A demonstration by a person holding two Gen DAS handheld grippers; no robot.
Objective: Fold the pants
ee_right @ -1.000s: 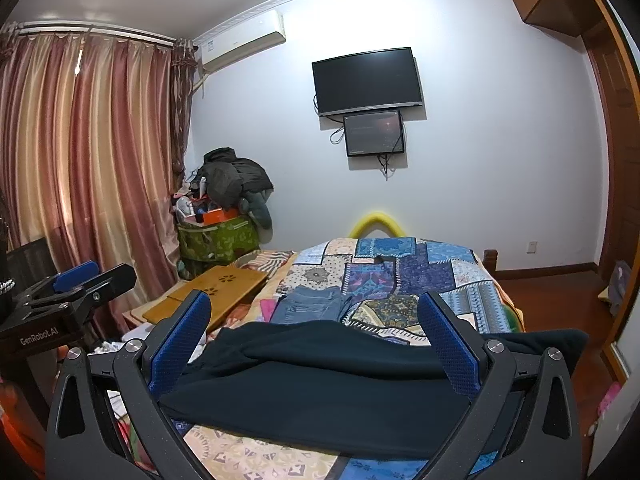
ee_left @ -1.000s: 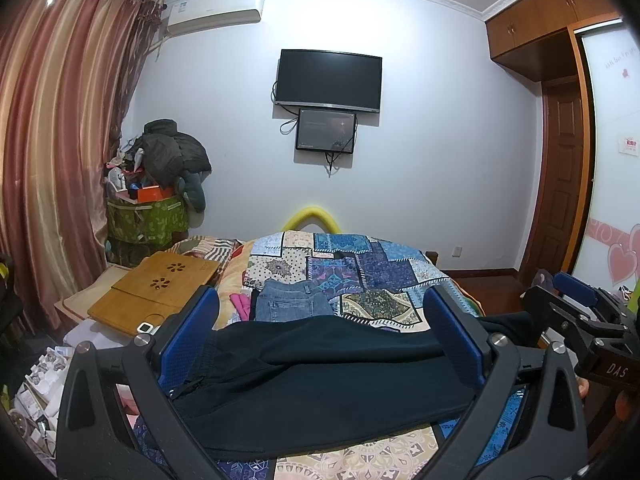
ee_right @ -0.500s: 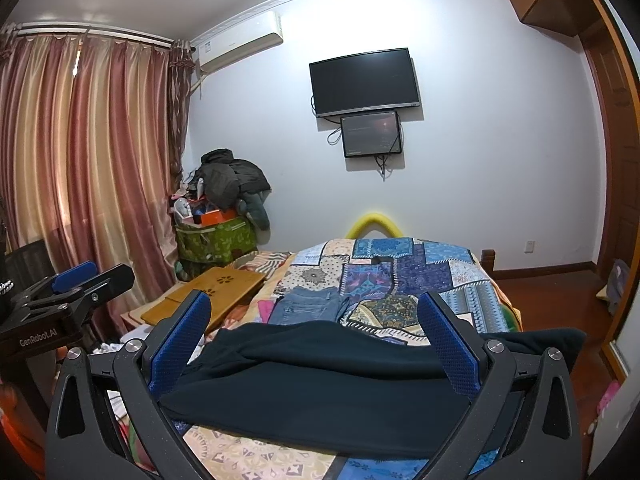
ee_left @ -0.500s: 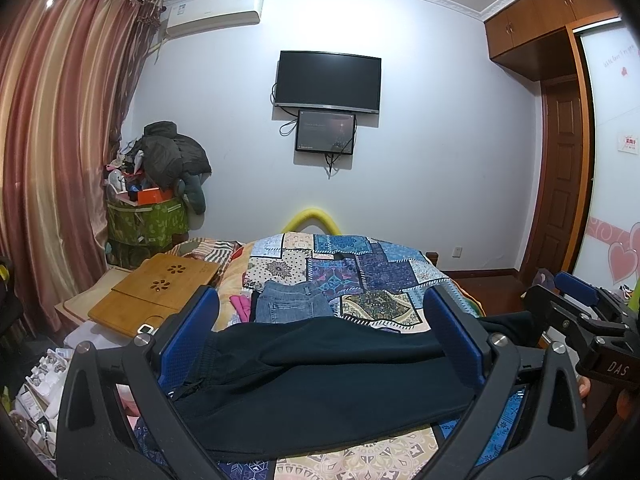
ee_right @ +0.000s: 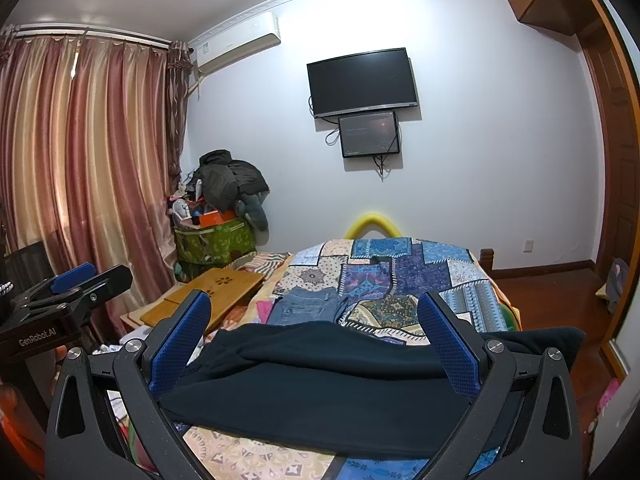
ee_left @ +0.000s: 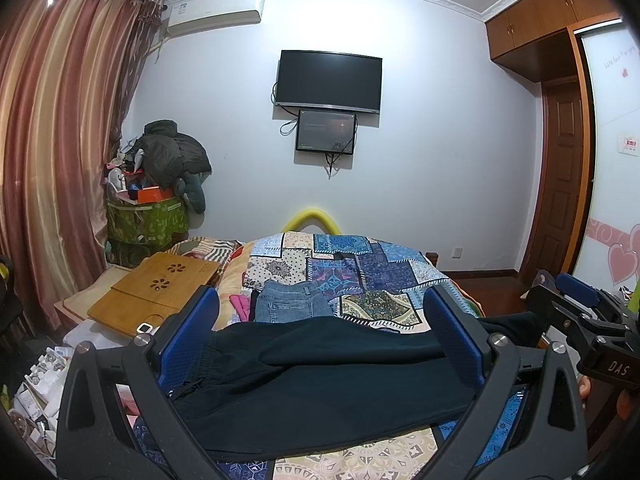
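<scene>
Both the left hand-held gripper [ee_left: 320, 344] and right hand-held gripper [ee_right: 316, 340] gape wide, holding nothing, above the dark pants [ee_left: 328, 384] lying across the bed [ee_left: 360, 464]; a shallow pinch risks catching one layer only.

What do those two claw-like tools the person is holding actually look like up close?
Each is a matte black plastic frame that forks into two arms, joined with silver screws. The left gripper and right gripper both end in fingers faced with textured blue pads. From the side, the left one reads "GenRobot.AI" in white and the right one "DAS". No cables or sleeves are visible.
</scene>
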